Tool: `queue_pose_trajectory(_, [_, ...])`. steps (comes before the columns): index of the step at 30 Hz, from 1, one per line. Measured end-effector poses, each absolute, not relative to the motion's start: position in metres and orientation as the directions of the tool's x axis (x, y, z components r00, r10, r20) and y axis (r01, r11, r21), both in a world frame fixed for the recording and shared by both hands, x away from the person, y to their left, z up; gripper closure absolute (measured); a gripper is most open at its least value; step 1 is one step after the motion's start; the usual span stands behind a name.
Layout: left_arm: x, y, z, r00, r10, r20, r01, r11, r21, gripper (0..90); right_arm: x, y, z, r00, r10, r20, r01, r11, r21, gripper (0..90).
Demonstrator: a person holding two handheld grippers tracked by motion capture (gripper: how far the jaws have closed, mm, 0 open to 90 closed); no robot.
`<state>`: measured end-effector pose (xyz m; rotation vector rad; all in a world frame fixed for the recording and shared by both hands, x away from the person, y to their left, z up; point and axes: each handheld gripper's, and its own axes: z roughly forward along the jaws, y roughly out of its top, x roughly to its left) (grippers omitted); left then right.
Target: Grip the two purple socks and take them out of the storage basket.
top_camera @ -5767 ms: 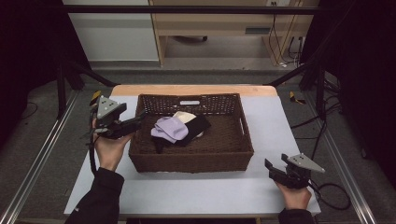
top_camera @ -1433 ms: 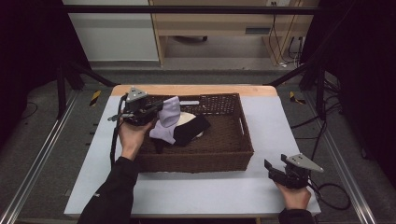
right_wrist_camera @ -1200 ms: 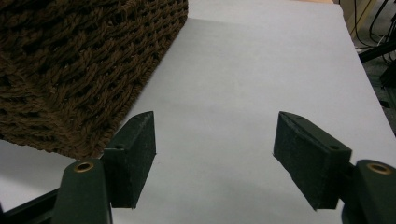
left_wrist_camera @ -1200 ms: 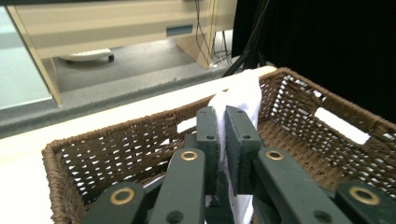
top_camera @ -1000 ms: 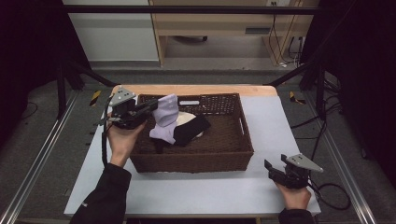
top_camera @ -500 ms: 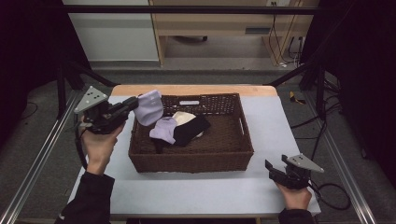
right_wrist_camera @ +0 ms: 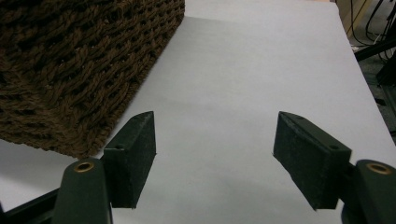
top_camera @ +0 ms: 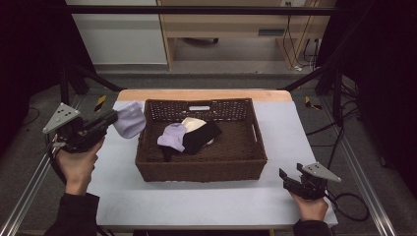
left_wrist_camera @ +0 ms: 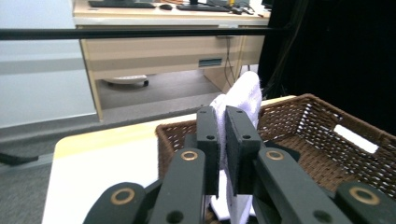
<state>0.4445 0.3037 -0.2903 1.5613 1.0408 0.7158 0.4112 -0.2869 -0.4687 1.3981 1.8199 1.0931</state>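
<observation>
Gripping lavender sock, left gripper now outside basket, right gripper splayed.

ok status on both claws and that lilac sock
Left claw shut on lilac sock, held left of the basket. Right claw open, empty, on the table. Nothing in the way.
</observation>
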Motion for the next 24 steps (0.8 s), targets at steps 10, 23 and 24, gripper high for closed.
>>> queue_pose_trajectory(10, [0.438, 0.337, -0.322, 0.366, 0.923, -0.12, 0.302, 0.004, 0.953, 83.7, 0.411, -0.286, -0.469, -0.271, 0.962, 0.034, 0.481, 0.105, 0.87, 29.9])
queue_pose_trajectory(23, [0.441, 0.349, -0.383, 0.305, 0.939, -0.158, 0.43, 0.012, 0.903, 83.7, 0.41, -0.286, -0.469, -0.271, 0.962, 0.028, 0.481, 0.111, 0.87, 29.9])
queue_pose_trajectory(24, [0.442, 0.349, -0.386, 0.299, 0.942, -0.153, 0.437, 0.008, 0.9, 83.7, 0.41, -0.286, -0.469, -0.271, 0.962, 0.026, 0.48, 0.112, 0.87, 29.9])
